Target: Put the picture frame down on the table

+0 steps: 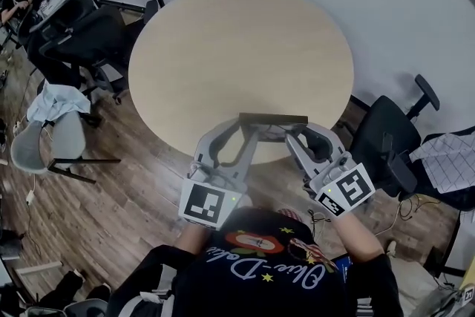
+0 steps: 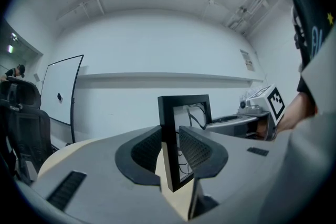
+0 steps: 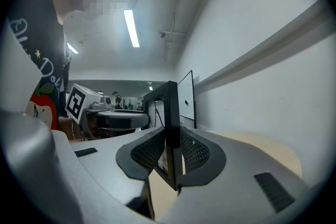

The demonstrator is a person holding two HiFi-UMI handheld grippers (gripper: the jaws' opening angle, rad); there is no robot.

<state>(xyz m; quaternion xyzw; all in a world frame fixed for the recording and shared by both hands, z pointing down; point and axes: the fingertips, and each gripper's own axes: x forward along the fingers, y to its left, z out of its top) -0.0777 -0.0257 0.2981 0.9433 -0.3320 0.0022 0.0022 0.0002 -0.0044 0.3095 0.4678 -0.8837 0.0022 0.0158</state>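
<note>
Fingers (image 2: 148, 150) of the left gripper (image 2: 170, 153) and the right gripper (image 3: 170, 155) clamp opposite ends of the black picture frame (image 1: 273, 118). It stands upright over the near edge of the round table (image 1: 237, 48). Script on the person's shirt (image 1: 256, 267) cannot be read.

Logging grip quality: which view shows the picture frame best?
Left gripper view: the picture frame shows its broad face, upright. The right gripper view shows it nearly edge-on, the head view only its top edge.

Black rectangular picture frame (image 1: 272, 118), thin dark border around a glassy pane, upright, gripped at both ends, above the near edge of the round wooden table (image 1: 237, 48)
</note>
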